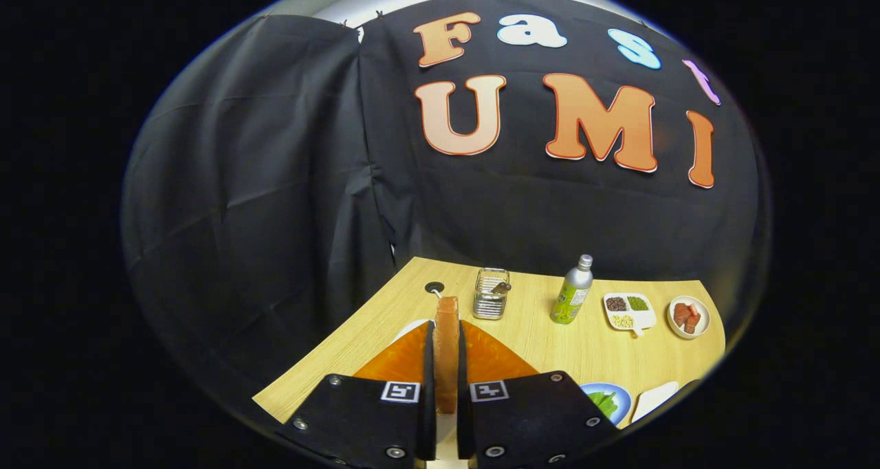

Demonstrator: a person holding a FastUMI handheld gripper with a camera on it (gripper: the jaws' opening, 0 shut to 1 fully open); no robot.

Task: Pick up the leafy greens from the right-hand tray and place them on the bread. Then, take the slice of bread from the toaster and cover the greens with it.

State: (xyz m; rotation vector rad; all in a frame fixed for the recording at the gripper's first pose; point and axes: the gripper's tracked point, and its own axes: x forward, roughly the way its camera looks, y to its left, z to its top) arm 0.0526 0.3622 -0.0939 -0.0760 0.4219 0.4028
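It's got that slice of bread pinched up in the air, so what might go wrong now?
1. The fingers grip the bread slice on edge, upright; it may slip or crumble.
2. The leafy greens still seem to lie on the blue plate, so the bread may go down too early.

1 bread slice (446, 345) clamped in the gripper (446, 386), 1 bottle (572, 291), 1 wire basket (491, 293), 3 dishes: divided (629, 311), round (688, 317), blue (608, 400).
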